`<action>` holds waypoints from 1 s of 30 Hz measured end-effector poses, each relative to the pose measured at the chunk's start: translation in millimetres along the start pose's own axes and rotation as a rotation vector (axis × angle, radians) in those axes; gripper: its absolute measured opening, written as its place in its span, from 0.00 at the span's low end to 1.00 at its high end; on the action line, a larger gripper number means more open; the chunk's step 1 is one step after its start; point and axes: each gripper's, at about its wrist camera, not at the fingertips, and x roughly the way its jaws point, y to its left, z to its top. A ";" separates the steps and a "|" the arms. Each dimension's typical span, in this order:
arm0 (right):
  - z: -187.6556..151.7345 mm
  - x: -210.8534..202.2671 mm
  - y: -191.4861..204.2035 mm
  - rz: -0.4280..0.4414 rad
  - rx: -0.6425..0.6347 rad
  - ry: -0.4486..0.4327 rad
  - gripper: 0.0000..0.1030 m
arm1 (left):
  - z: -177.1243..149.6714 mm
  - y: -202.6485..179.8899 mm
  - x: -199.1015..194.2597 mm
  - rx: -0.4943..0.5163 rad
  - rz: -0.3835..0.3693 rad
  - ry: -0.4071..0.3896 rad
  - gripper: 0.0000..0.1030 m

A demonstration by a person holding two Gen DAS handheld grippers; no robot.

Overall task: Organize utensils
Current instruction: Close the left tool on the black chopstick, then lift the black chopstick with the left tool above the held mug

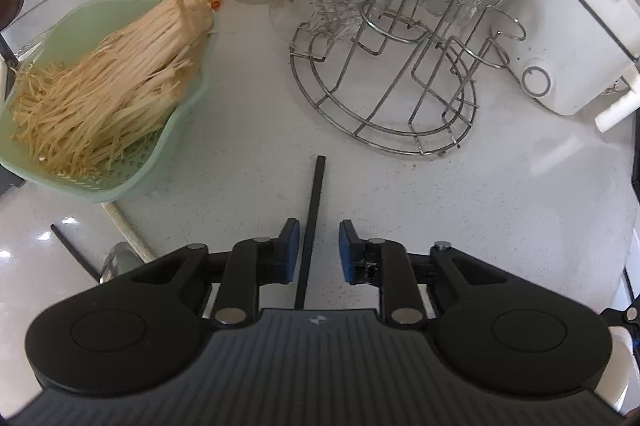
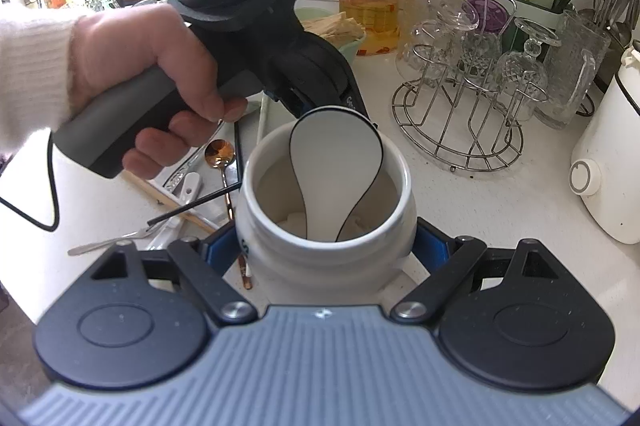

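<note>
Your left hand-held gripper [image 1: 319, 246] straddles a black chopstick [image 1: 313, 222] on the worktop [image 1: 500, 186], jaws not yet pressing it. Your right hand-held gripper [image 2: 326, 250] clamps the white jar [image 2: 326, 226] holding a spoon [image 2: 335, 166].

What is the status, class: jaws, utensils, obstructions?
Left gripper open, straddling black chopstick. Right gripper clamps white jar, spoon inside. Colander close left.

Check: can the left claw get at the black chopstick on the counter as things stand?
Probably yes. The black chopstick already lies between the left claw's blue pads, which stand clear of it on both sides. Nothing covers it; the green strainer and wire rack sit off to either side.
</note>
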 end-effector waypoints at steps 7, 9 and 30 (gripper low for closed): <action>0.3 0.1 0.5 -0.006 0.005 0.004 0.88 | -4.2 1.4 -3.0 -0.005 0.038 0.005 0.05; 0.3 0.2 0.8 -0.008 0.006 0.005 0.88 | -6.9 3.9 -5.3 -0.025 0.034 0.005 0.05; -1.4 -2.7 4.4 -0.025 0.018 -0.012 0.88 | -53.8 9.3 -115.8 -0.212 -0.033 -0.183 0.05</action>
